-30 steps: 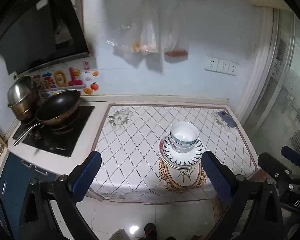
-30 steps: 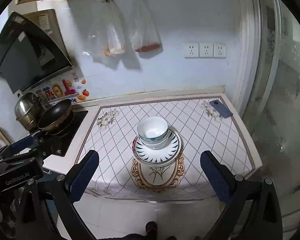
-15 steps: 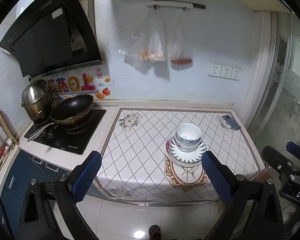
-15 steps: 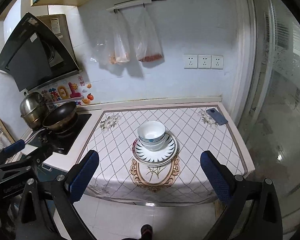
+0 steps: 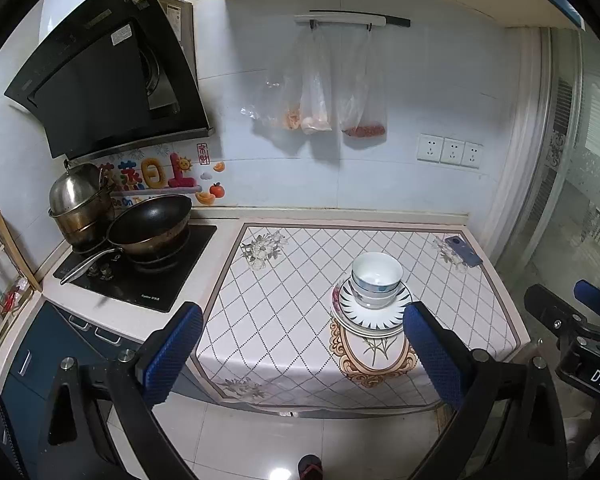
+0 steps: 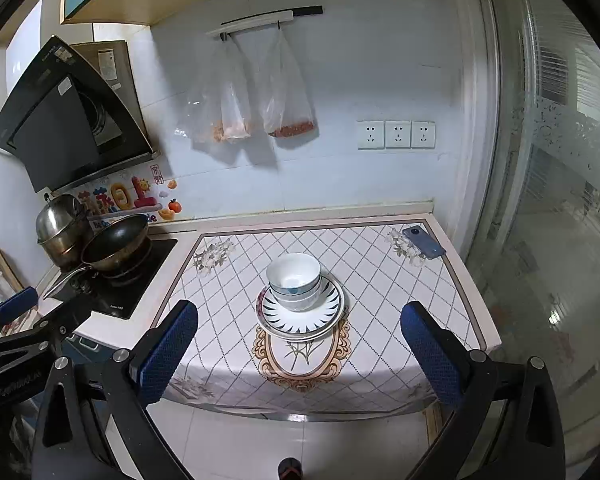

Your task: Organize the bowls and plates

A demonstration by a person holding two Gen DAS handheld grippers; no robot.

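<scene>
A stack of white bowls with blue trim [image 5: 376, 280] [image 6: 294, 282] sits on a stack of plates [image 5: 374, 316] [image 6: 300, 320]; the top plate has a dark ray pattern. The stack stands on a counter with a diamond-patterned cloth [image 5: 284, 304] [image 6: 380, 280]. My left gripper [image 5: 300, 354] is open and empty, held back from the counter's front edge, above the floor. My right gripper [image 6: 298, 352] is open and empty, also back from the front edge. Each gripper shows at the edge of the other's view.
A stove [image 5: 140, 276] with a black wok [image 5: 150, 220] and a steel pot [image 5: 78, 200] stands to the left. A blue phone [image 5: 462, 251] [image 6: 424, 242] lies at the counter's far right corner. Plastic bags [image 5: 320, 92] hang on the wall. A glass door [image 6: 560, 200] is at the right.
Both grippers have drawn back and risen away from the counter; the bowl and plate stack looks smaller and farther. Nothing on the counter moved.
</scene>
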